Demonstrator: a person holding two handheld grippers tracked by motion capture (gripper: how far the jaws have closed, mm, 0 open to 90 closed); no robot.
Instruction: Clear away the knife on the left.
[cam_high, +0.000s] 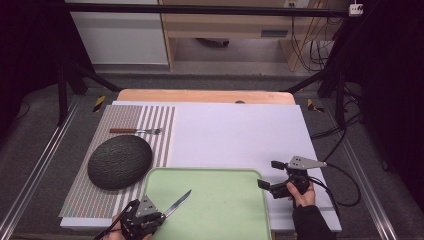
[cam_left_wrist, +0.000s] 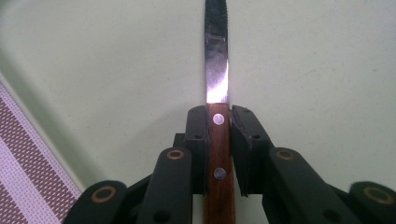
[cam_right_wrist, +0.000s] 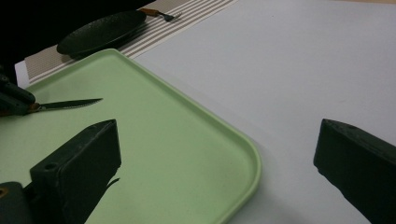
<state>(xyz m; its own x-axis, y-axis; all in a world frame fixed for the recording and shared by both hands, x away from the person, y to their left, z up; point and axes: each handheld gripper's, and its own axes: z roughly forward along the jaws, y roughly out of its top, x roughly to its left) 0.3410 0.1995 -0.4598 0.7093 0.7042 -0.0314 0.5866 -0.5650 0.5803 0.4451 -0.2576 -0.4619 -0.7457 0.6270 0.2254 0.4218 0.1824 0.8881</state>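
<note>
While the left gripper (cam_high: 162, 216) hangs at the near left corner of the pale green tray (cam_high: 225, 175), its fingers (cam_left_wrist: 198, 135) are clenched on the wooden handle of a knife (cam_high: 177, 204), one pad pressed to each side of the handle just behind the blade. Two round metal rivets show on the handle in the left gripper view, and the blade runs straight out ahead of the fingers over the bare tray floor; its far edge looks serrated. A faint stamped mark sits on the blade near that end, too blurred to read. From the high view the knife points up and to the right, toward the middle of the tray; whether its tip touches the tray I cannot tell. The right gripper (cam_high: 267, 175) sits at the tray's right edge over the white counter (cam_high: 235, 130), held in a hand with a dark sleeve, and its fingers (cam_right_wrist: 79, 163) are released, standing wide apart with nothing between them; the tray's rounded corner lies in the gap in the right gripper view. Left of the tray a striped placemat (cam_high: 150, 120) lies on the counter and carries a dark, textured oval plate (cam_high: 120, 161), with a wooden-handled fork (cam_high: 136, 131) lying beyond it, well apart from the knife. No readable writing or brand shows on any of these things.
</note>
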